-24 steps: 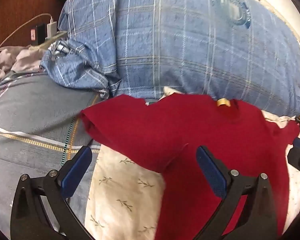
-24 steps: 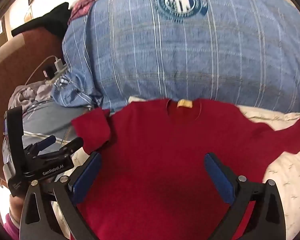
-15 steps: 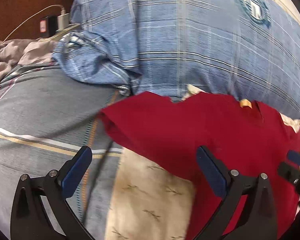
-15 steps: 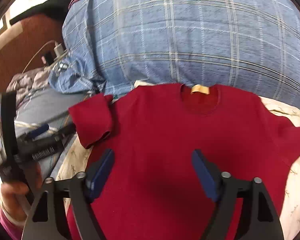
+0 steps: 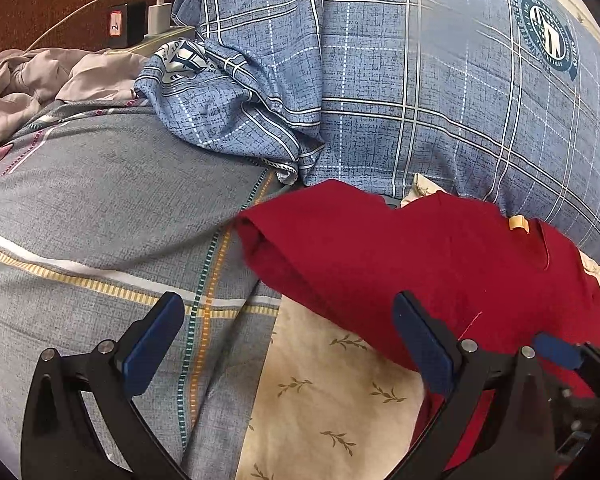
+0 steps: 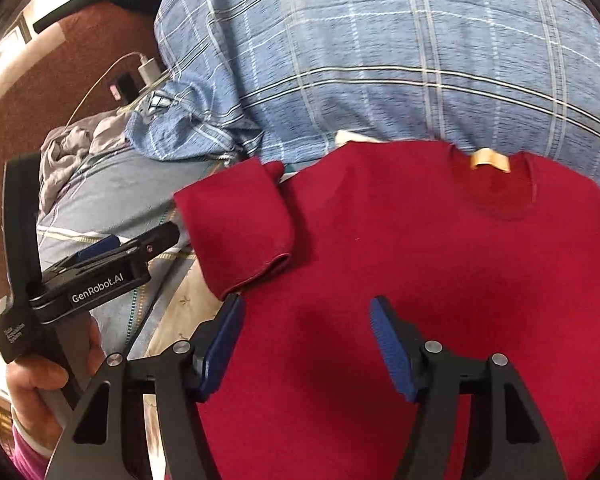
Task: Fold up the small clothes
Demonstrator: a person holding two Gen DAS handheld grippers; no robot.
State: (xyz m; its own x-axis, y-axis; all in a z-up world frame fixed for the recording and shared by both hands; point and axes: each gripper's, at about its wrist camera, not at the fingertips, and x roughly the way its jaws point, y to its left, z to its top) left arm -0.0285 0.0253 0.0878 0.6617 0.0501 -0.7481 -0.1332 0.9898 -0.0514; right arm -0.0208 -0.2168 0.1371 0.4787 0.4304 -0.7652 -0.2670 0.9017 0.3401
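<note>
A small red T-shirt [image 6: 420, 248] lies flat on the bed, neck with a tan label [image 6: 490, 160] at the far side. Its left sleeve [image 6: 236, 232] is folded inward over the body. The shirt also shows in the left wrist view [image 5: 420, 264]. My left gripper [image 5: 288, 344] is open and empty, hovering over the bedding just left of the shirt's folded sleeve. My right gripper [image 6: 306, 344] is open and empty, low over the shirt's lower body. The left gripper also shows in the right wrist view [image 6: 140, 242].
A big blue plaid pillow [image 5: 420, 92] lies right behind the shirt. A grey striped quilt [image 5: 100, 208] is to the left, cream leaf-print sheet [image 5: 332, 392] beneath. Crumpled grey clothing [image 5: 24, 84] and a charger with cable [image 5: 158, 16] sit far left by a brown headboard.
My left gripper has drifted left, off the shirt and over the quilt. My right gripper has moved forward over the shirt and its jaws have narrowed somewhat.
</note>
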